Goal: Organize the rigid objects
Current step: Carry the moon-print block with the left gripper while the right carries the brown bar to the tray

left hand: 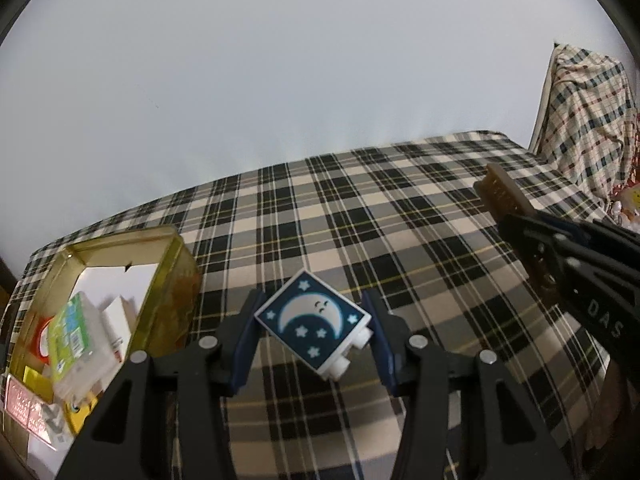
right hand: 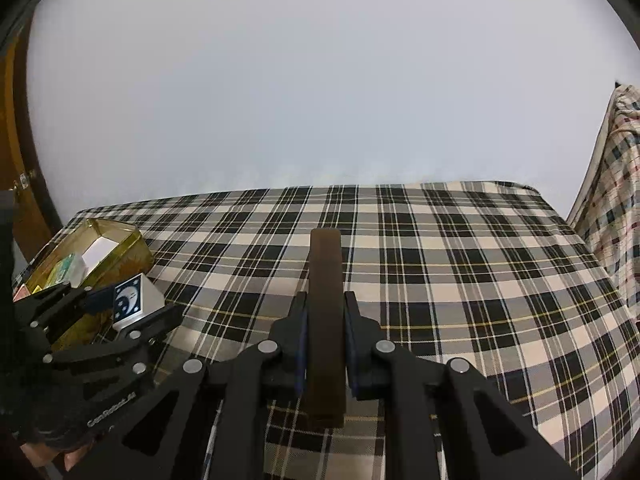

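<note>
Clamped between my left gripper (left hand: 314, 332) blades is the moon block (left hand: 314, 322), a white cube with a dark blue face showing a crescent and stars, turned diamond-wise and held off the plaid bedcover (left hand: 360, 220). From the right wrist view I see that same left gripper (right hand: 132, 308) low at the left side, the moon block (right hand: 134, 302) pinched at its tip just beside the gold tin (right hand: 124, 240). My right gripper (right hand: 325, 344) is closed tight on a brown comb (right hand: 325, 300), seen edge-on, standing up between the pads and poking forward past the fingertips. In the left wrist view the right gripper (left hand: 532, 248) comes in from the right edge with the brown comb (left hand: 502, 190) sticking out ahead, well apart from the block. Further out, the gold tin (left hand: 176, 264) sits open near the left edge of the bedcover (right hand: 440, 248), holding a green-labelled box (left hand: 76, 332) and a few white and red packets I can't read. Beyond, a checked pillow (left hand: 588, 120) leans at the far right corner against the pale wall (left hand: 280, 80).
</note>
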### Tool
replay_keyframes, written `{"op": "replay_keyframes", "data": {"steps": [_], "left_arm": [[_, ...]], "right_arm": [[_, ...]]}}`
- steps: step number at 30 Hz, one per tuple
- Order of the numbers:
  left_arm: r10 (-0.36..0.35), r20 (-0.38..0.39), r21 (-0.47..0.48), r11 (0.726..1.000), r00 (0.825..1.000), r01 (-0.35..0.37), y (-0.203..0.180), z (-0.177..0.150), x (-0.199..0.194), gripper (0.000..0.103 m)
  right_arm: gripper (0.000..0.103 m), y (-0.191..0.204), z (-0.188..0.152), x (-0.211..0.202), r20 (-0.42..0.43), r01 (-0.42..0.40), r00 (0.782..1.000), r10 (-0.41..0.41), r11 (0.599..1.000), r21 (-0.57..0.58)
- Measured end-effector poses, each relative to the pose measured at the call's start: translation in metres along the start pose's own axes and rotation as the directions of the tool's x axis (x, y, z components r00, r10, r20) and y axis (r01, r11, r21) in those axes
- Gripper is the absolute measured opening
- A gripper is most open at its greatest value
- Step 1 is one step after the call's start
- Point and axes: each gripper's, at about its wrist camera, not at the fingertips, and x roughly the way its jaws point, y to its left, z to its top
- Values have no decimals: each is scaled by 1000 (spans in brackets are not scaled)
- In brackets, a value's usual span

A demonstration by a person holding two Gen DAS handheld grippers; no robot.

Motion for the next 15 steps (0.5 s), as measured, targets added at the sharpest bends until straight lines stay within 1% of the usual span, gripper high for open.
{"op": "replay_keyframes", "data": {"steps": [4, 10, 13, 15], "left_arm": [[-7, 28, 13, 1000, 1000, 7, 0, -4, -11, 49], [-7, 76, 31, 1000, 997, 4, -1, -13, -28, 49], [-12, 87, 31, 999, 996, 9, 4, -18, -37, 49], [-13, 95, 30, 1000, 995, 10, 5, -21, -41, 49]], "right_arm": [[17, 2, -4, -11, 51, 4, 999, -4, 1000, 3], [17, -1, -9, -20, 78, 11, 997, -14, 999, 37], [17, 2, -12, -24, 84, 18, 996, -21, 999, 36], [17, 8, -13, -29, 105, 34, 994, -37, 999, 22]]}}
